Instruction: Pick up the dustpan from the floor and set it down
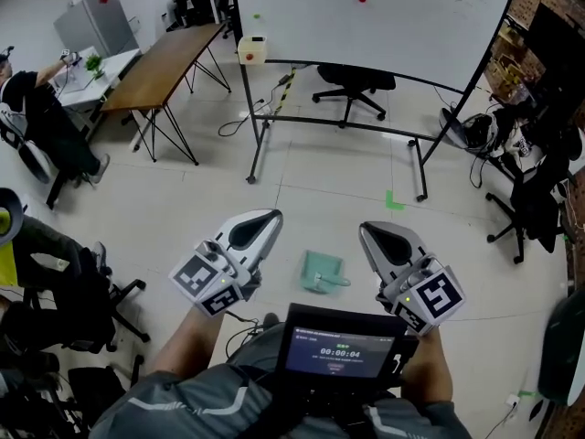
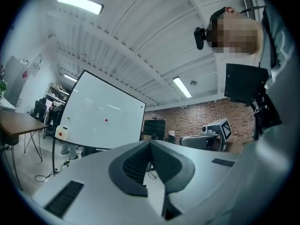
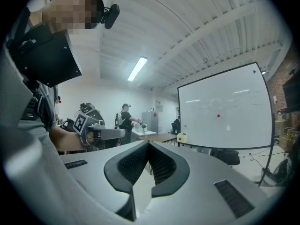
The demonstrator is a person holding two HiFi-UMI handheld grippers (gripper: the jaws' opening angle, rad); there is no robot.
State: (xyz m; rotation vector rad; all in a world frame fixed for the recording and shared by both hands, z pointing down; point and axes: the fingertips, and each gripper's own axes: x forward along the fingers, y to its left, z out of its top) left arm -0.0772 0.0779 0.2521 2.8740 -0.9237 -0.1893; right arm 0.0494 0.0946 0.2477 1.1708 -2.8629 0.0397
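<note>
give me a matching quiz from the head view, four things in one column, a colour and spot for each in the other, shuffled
Things:
1 dustpan
2 whiteboard
3 table
4 tape

Colour and spot:
a brown, top left
b teal, on the floor, low centre
c white, top centre
d bright green, on the floor, right of centre

Pairs: 1-b, 2-c, 3-a, 4-d

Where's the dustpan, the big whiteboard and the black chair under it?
dustpan (image 1: 320, 270), head view, on its flat teal pan.
whiteboard (image 1: 384, 26), head view, on its bare white face.
black chair (image 1: 358, 80), head view, on its seat.
</note>
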